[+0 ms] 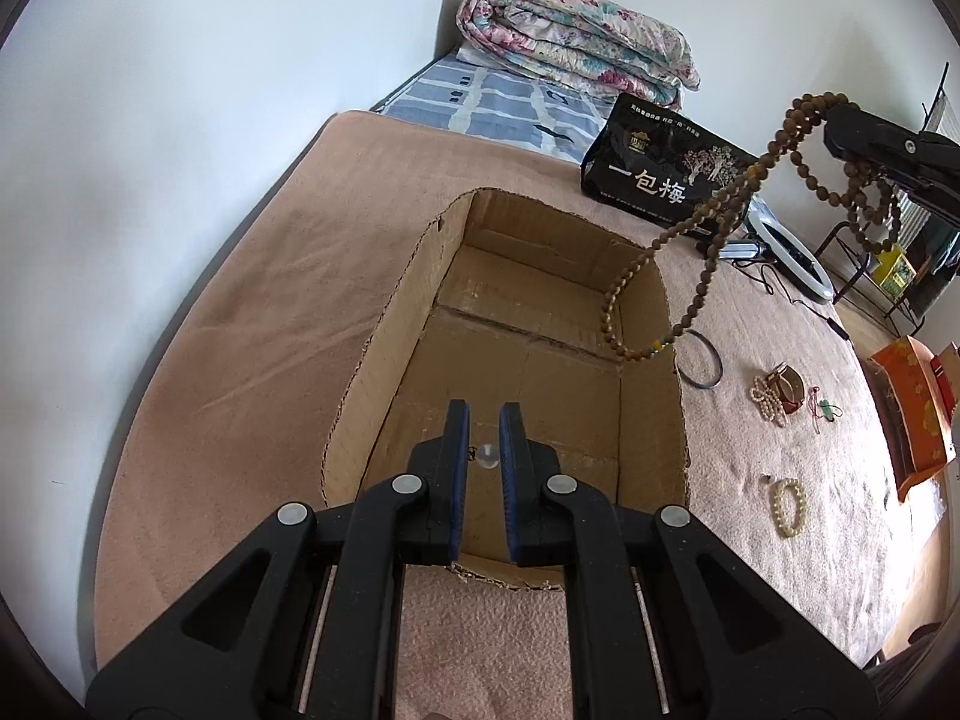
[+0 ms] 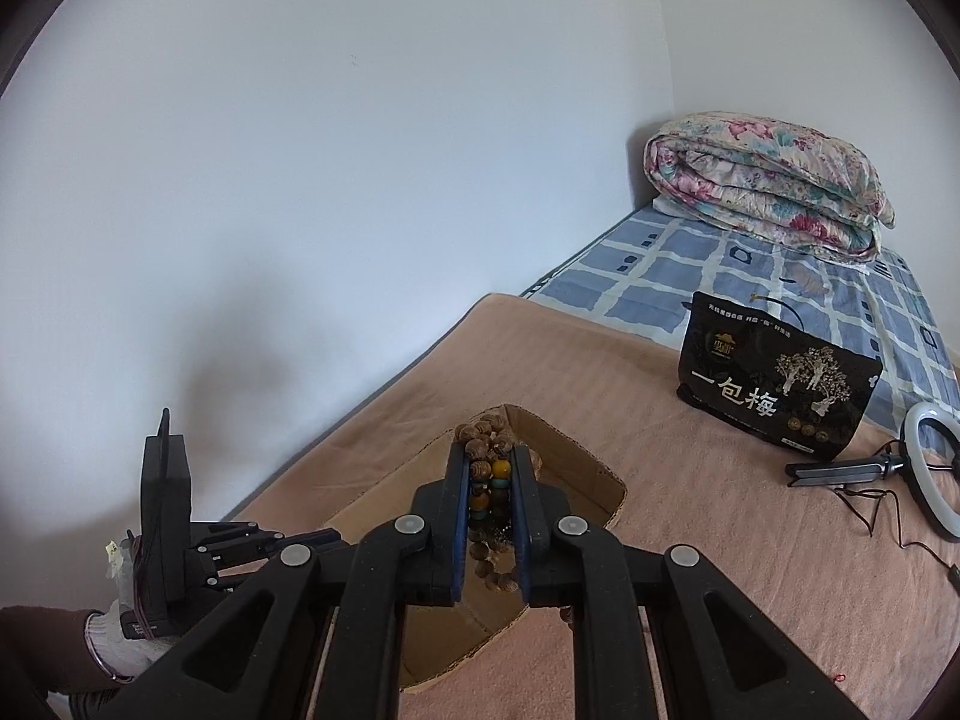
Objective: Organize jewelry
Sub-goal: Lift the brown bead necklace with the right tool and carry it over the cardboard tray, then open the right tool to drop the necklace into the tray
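Note:
An open cardboard box (image 1: 396,324) lies on the pink blanket. My right gripper (image 2: 491,462) is shut on a long brown wooden bead necklace (image 2: 485,450), held above the box (image 2: 594,468). In the left wrist view the necklace (image 1: 720,204) hangs from that gripper (image 1: 840,120), and its lowest loop dangles over the box's right wall. My left gripper (image 1: 483,414) is slightly open and empty over the near end of the box, with a small clear bead (image 1: 486,455) on the box floor between its fingers. A pearl bracelet (image 1: 788,506), a pearl strand (image 1: 768,397) and a dark bangle (image 1: 702,360) lie on the blanket.
A black snack bag (image 1: 660,168) stands beyond the box. A ring light (image 1: 792,252) with cable lies at the right. A folded floral quilt (image 1: 576,42) sits on the blue checked sheet. An orange box (image 1: 912,408) is off the bed's right edge. A small red-brown case (image 1: 789,387) lies by the pearls.

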Demonstrator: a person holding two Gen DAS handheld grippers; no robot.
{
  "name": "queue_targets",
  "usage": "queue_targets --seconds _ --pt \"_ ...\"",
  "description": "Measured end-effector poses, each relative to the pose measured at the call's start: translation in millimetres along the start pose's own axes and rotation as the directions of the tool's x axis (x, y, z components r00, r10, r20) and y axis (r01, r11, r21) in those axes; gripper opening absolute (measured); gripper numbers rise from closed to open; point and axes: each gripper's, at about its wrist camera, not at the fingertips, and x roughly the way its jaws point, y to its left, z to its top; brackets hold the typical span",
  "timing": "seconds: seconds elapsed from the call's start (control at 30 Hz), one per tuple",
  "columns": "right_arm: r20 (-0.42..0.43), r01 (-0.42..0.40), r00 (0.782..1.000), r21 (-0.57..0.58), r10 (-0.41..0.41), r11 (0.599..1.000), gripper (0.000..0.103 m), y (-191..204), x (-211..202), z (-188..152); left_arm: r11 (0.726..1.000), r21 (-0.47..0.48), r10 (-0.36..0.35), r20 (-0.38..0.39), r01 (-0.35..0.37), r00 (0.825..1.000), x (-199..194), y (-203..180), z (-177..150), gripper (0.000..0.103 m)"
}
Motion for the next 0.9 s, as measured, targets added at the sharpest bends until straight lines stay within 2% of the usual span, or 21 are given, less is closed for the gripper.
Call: queue_targets --seconds 0.53,0.8,0.87,0.9 --pt "-0.126 0.026 0.992 0.009 -0.025 1.0 0.01 -4.1 66.8 -25.6 1.0 0.026 0.01 -0.053 -0.009 0.999 21.6 -2.0 -7.8 0.008" --pt "-0.16 0.025 0.987 0.022 -0.021 0.999 0.011 -5.9 78.9 -34.2 1.0 0.021 0.007 -0.053 -0.006 0.999 21.3 -1.9 -6.7 0.008" --pt "-0.163 0.033 0.986 0.018 -0.03 0.999 0.016 -5.5 79.1 -35.0 1.0 0.018 0.007 -0.048 -0.006 0.999 20.1 -1.8 -6.4 0.008" --pt "-0.162 0.041 0.986 0.019 -0.037 0.999 0.026 -5.9 79.3 -34.5 1.0 0.016 0.01 -0.045 -0.009 0.999 19.4 -2.0 -6.0 0.01"
